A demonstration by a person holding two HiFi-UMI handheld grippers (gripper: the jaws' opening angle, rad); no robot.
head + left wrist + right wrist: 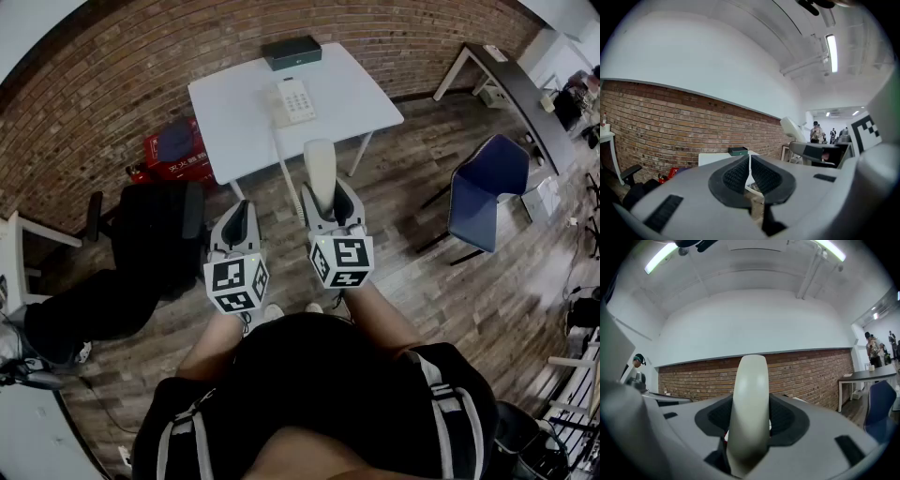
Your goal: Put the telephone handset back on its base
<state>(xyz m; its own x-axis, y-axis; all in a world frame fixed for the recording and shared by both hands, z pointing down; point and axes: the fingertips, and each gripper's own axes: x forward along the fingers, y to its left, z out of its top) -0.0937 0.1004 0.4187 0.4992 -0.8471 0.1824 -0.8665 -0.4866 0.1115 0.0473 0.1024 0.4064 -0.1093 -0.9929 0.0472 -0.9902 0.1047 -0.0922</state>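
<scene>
The cream telephone handset (320, 172) (750, 408) stands upright between the jaws of my right gripper (323, 195) (751, 401), whose pads press on both its sides. A white cord (283, 167) runs from it up to the telephone base (292, 101), which sits with its keypad showing on the white table (234, 122) ahead. The right gripper is well short of the table's near edge, over the wooden floor. My left gripper (240, 210) (749, 161) hangs beside it at the left, shut with nothing in it. The left gripper view also catches the handset (792, 127) at its right.
A dark green box (292, 52) (738, 151) stands at the table's far edge by the brick wall. A red crate (173, 155) and a black office chair (155, 234) are at the left, a blue chair (487, 187) at the right. People stand far off.
</scene>
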